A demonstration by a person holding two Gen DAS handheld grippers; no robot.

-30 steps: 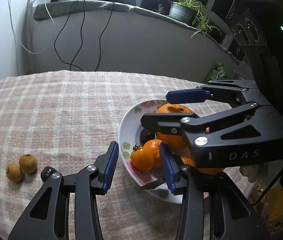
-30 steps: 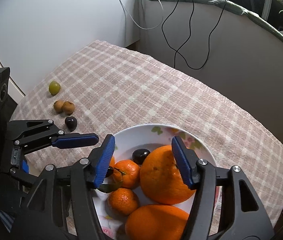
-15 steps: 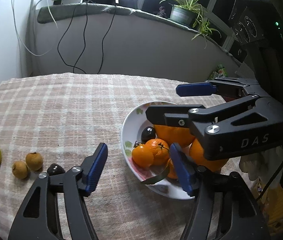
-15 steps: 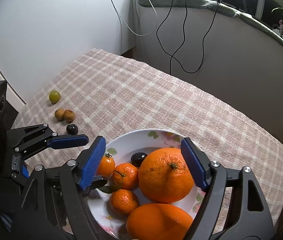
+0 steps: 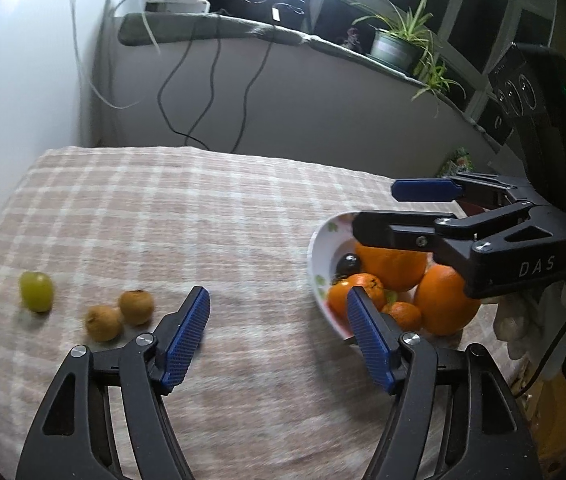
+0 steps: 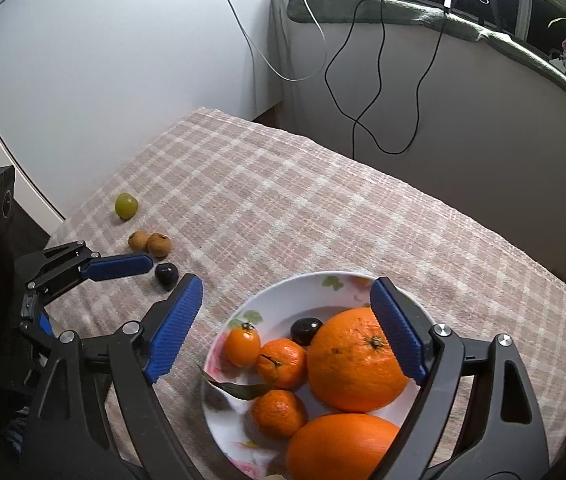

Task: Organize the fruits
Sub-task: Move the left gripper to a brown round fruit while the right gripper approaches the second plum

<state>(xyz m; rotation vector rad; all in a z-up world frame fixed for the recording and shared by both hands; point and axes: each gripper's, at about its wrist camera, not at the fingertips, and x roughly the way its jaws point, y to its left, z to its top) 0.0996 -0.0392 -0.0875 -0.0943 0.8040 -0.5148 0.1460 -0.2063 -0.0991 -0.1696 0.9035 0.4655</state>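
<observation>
A white flowered plate [image 6: 279, 300] [image 5: 321, 246] holds two big oranges [image 6: 353, 360], several small mandarins [image 6: 283, 362], a small orange tomato [image 6: 242, 344] and a dark plum [image 6: 305, 330]. On the checked cloth to its left lie a green grape [image 6: 126, 205] [image 5: 36, 291], two brown longans [image 6: 151, 243] [image 5: 121, 313] and a dark plum [image 6: 166, 274]. My left gripper [image 5: 279, 338] is open and empty over the cloth between the loose fruits and the plate. My right gripper [image 6: 287, 332] is open and empty above the plate.
The table [image 5: 211, 204] wears a pink checked cloth and stands against a white wall. Black cables [image 6: 379, 92] hang from a ledge behind it. A potted plant [image 5: 397, 46] stands on the ledge. The table's left edge runs close to the grape.
Both grippers have opened wider. The left gripper has swung left, away from the plate and toward the loose fruits. The right gripper has drawn back a little above the plate.
</observation>
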